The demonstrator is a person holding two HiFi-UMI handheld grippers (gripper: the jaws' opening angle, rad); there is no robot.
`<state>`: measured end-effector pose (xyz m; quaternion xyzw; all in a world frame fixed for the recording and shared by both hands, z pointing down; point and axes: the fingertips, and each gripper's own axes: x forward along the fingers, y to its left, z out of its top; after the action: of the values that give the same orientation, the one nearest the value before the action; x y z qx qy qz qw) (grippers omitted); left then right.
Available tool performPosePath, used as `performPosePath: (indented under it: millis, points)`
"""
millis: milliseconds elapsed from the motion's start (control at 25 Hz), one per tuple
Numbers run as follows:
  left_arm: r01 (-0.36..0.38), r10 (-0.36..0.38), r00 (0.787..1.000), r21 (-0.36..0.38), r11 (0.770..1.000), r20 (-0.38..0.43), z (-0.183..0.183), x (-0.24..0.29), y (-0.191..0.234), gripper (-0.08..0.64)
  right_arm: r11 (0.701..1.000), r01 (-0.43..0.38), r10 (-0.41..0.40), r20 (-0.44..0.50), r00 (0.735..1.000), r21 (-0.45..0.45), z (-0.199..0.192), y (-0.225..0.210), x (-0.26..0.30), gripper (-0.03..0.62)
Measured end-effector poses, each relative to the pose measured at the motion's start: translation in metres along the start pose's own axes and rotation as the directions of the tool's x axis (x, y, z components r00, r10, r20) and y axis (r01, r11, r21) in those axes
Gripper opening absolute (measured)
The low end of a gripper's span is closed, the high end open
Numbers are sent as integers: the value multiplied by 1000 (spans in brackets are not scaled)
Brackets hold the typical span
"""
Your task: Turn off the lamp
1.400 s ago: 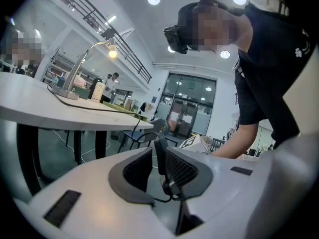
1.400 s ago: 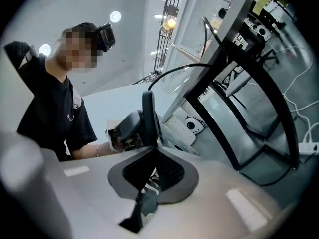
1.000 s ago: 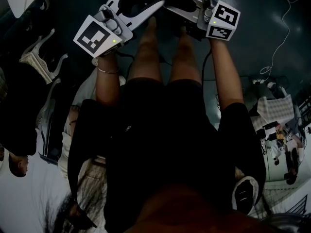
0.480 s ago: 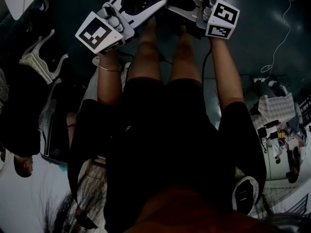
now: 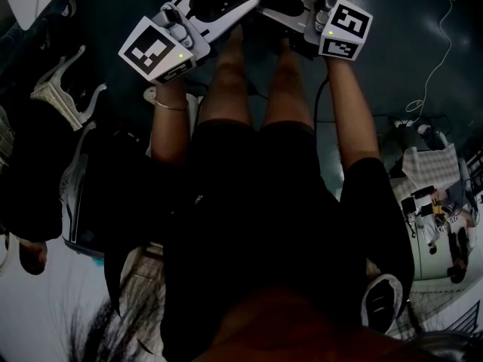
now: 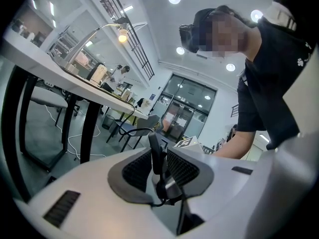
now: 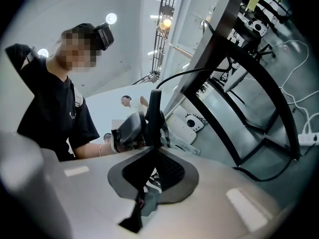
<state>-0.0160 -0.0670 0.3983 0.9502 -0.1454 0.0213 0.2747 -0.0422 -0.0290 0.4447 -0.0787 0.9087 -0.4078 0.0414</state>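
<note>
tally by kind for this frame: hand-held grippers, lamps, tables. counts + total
hand-held grippers: 2 (left hand-held gripper, right hand-held gripper, both shut, empty)
lamp: 1, lit
table: 1
total: 4

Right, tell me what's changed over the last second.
The left gripper drifted slightly rightward in the head view. A bystander's pale sleeve beside the person's left arm slid out of sight. Nothing was gripped or released. The right gripper barely shifted. Both stay low before the legs, shut and empty now. The lamp is lit.
</note>
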Motion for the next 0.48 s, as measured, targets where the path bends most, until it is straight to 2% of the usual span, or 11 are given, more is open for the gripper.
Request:
performPosePath:
  millis: [240,480]
  points:
    - [-4,5,1000,16,1000,-29,-5,-1,1,87,1000,5,-5,-3,1000,-4,-1,-1,0,3]
    - [-6,6,1000,0,1000,-20,-4,0,1,87,1000,8,-8,1,1000,3,-2,-2,0,3]
